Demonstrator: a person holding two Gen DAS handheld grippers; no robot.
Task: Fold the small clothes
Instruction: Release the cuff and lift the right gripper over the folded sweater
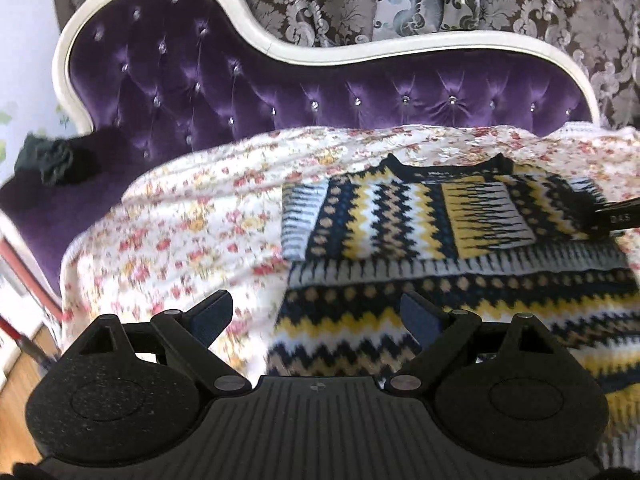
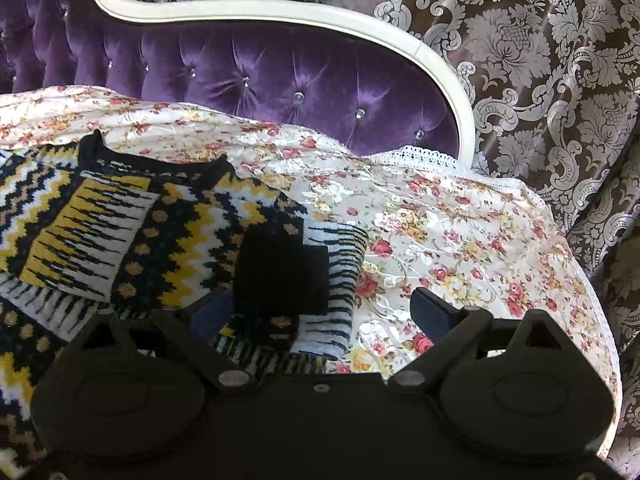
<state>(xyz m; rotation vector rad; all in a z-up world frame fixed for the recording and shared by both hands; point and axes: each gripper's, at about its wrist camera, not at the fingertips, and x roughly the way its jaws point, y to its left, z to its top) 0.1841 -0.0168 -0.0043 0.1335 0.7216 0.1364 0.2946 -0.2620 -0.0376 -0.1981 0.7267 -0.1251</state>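
Observation:
A knitted sweater (image 1: 420, 220) with yellow, white and navy zigzags lies flat on a floral cover (image 1: 192, 216), both sleeves folded in over its chest. My left gripper (image 1: 316, 312) is open and empty, above the sweater's lower left edge. My right gripper (image 2: 324, 312) is open and empty, just above the folded right sleeve with its black cuff (image 2: 280, 276). The right gripper's tip shows at the right edge of the left wrist view (image 1: 616, 216). The sweater also fills the left of the right wrist view (image 2: 120, 232).
The floral cover (image 2: 460, 240) lies over a purple tufted sofa (image 1: 240, 92) with a white carved frame (image 2: 440, 64). A dark bundle of cloth (image 1: 52, 160) rests on the sofa's left arm. Patterned curtains (image 2: 540, 60) hang behind. Wooden floor (image 1: 16, 392) shows at lower left.

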